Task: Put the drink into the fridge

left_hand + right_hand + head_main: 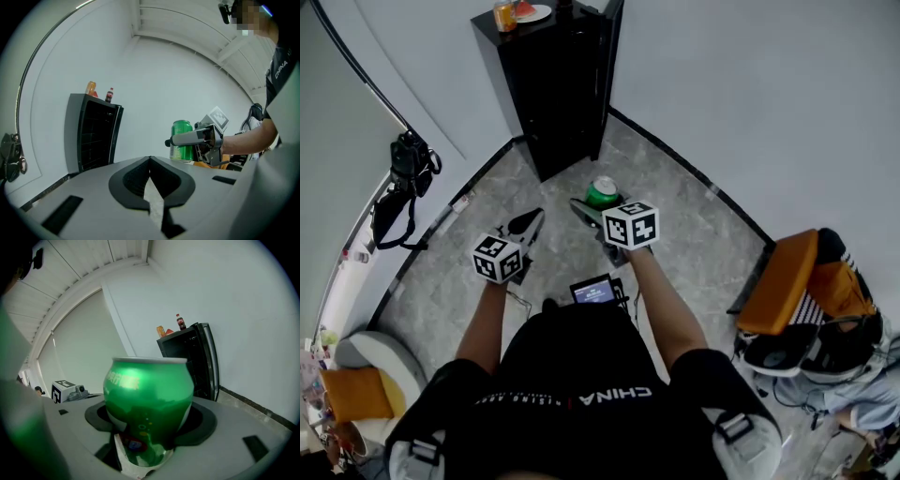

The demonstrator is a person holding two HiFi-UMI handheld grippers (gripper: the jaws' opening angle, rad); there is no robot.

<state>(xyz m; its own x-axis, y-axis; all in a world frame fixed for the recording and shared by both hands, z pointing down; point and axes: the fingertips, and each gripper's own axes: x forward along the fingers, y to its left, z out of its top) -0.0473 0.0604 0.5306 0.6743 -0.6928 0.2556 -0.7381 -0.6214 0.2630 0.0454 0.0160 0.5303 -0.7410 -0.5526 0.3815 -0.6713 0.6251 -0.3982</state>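
Note:
A green drink can [602,193] stands upright in my right gripper [592,208], which is shut on it; the can [147,411] fills the right gripper view and shows beside the right gripper [185,138] in the left gripper view as a green can [181,140]. My left gripper [528,225] is shut with nothing in it, its jaws meeting [150,161]. The tall black fridge [555,84] stands in the room's corner ahead, its glass door closed [96,136] [197,359].
On top of the fridge sit an orange bottle [504,16], a plate [532,12] and a small dark bottle [109,95]. A black bag [405,183] hangs on the left wall. An orange chair [787,281] with gear stands at the right.

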